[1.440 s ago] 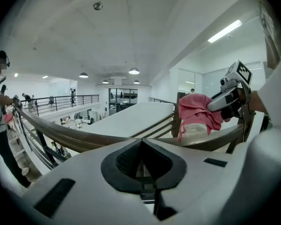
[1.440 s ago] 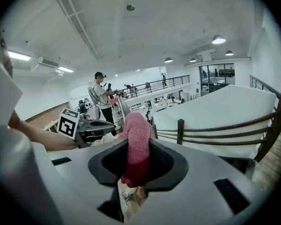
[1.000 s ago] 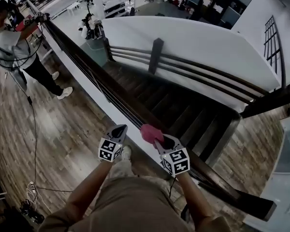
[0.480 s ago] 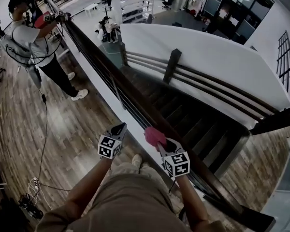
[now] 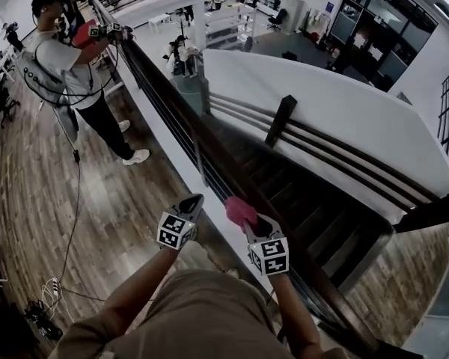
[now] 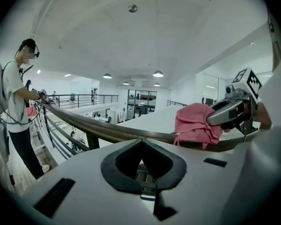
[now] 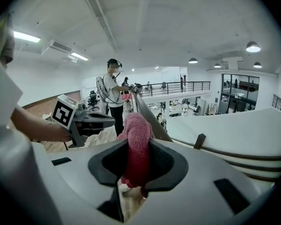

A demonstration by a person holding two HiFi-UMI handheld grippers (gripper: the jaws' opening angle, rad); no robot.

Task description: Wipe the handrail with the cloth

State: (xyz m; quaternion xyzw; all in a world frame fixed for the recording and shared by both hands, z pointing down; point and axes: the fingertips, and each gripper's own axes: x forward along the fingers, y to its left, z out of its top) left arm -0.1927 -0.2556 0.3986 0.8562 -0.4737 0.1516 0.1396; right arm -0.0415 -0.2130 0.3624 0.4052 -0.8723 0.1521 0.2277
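Cloth (image 5: 239, 211), one, pink, clenched in right gripper (image 5: 247, 220) jaws on handrail (image 5: 165, 97), left gripper (image 5: 194, 200) jaws closed

Wood-plank floor (image 5: 30, 200), dark stairwell (image 5: 299, 193), white ceiling (image 6: 131, 41) with round lights (image 6: 158, 73)

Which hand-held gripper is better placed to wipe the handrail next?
Right. The right hand-held gripper is shut on the pink cloth, which rests on the handrail. The left hand-held gripper is shut on nothing, off to the rail's side.

Cloth (image 5: 241, 211) and right tool (image 5: 248, 222) farther along handrail (image 5: 176, 111) (left tool (image 5: 195, 200) too), person (image 5: 66, 60) nearer
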